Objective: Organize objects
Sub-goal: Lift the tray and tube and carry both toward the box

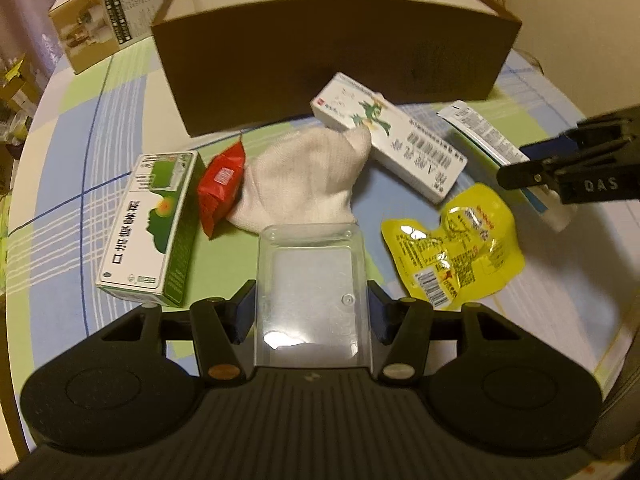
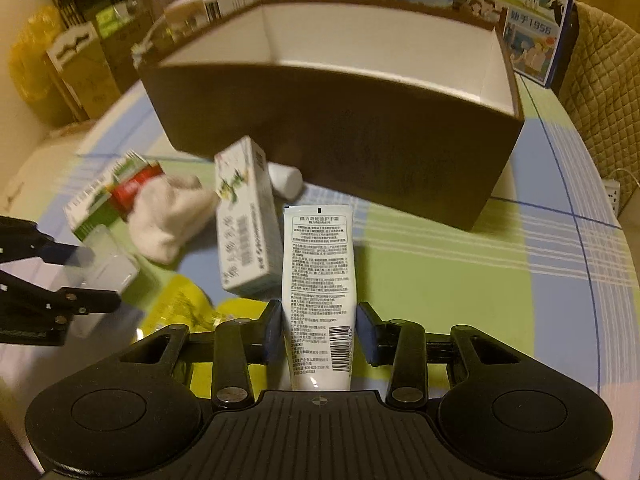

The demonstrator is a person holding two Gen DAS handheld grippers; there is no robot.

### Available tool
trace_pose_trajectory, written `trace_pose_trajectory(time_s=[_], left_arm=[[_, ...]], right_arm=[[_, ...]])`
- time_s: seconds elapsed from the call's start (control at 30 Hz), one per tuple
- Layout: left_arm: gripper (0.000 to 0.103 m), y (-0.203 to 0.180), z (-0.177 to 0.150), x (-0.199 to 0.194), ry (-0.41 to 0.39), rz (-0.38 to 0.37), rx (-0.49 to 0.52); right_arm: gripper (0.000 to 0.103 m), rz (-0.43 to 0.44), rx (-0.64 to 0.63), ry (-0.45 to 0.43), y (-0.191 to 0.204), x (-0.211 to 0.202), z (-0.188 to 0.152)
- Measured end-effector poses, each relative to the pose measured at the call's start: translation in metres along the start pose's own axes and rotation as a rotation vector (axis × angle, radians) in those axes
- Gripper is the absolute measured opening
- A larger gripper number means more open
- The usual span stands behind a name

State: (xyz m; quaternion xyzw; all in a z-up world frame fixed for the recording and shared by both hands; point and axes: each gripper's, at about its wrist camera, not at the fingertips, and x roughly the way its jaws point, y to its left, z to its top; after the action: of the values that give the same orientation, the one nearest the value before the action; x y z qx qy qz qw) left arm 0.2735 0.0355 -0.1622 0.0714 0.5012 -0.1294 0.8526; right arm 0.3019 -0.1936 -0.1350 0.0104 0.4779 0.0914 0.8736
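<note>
My left gripper (image 1: 311, 314) is shut on a clear plastic case (image 1: 312, 280), both pads pressing its sides just above the table; the right wrist view shows that gripper (image 2: 102, 280) and the case (image 2: 106, 264) at the left. My right gripper (image 2: 320, 328) is open and straddles a white tube (image 2: 318, 264) lying on the cloth, with a thin gap at the right pad. Seen from the left wrist, the right gripper (image 1: 516, 162) is over the tube (image 1: 484, 136). Behind stands an open brown box (image 1: 320, 72) (image 2: 340, 140).
Loose on the checked tablecloth (image 1: 100, 120) lie a green-white medicine box (image 1: 148, 228), a red packet (image 1: 220, 184), a white sock (image 1: 308, 180), a long white carton (image 1: 392, 144) and a yellow pouch (image 1: 456, 244). A small white bottle (image 2: 286, 180) lies by the brown box. Milk cartons (image 2: 516, 12) stand behind.
</note>
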Motion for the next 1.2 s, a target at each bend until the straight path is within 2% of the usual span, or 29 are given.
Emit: trace_pose_trajectory(time_s=[0.27, 0.33, 0.5, 0.73, 0.97, 1.2], left_arm=[[0.052, 0.007, 0.018, -0.027, -0.109, 0.014, -0.065], [0.052, 0.005, 0.028, -0.036, -0.154, 0.032, -0.063], [0.052, 0.004, 0.062, -0.058, -0.253, 0.043, -0.083], [0.052, 0.004, 0.123, -0.067, -0.354, 0.044, -0.112], [0.052, 0.012, 0.166, -0.051, -0.387, 0.062, -0.159], [0.052, 0.03, 0.191, -0.019, -0.371, 0.085, -0.23]], right_arm=[[0.037, 0.045, 0.032, -0.107, 0.005, -0.022, 0.019], [0.037, 0.051, 0.049, -0.159, 0.003, -0.033, 0.029], [0.037, 0.044, 0.088, -0.295, -0.003, -0.062, 0.058], [0.037, 0.014, 0.137, -0.391, -0.019, -0.078, 0.1], [0.037, -0.016, 0.176, -0.423, -0.036, -0.064, 0.134], [0.037, -0.069, 0.251, -0.358, -0.066, -0.019, 0.152]])
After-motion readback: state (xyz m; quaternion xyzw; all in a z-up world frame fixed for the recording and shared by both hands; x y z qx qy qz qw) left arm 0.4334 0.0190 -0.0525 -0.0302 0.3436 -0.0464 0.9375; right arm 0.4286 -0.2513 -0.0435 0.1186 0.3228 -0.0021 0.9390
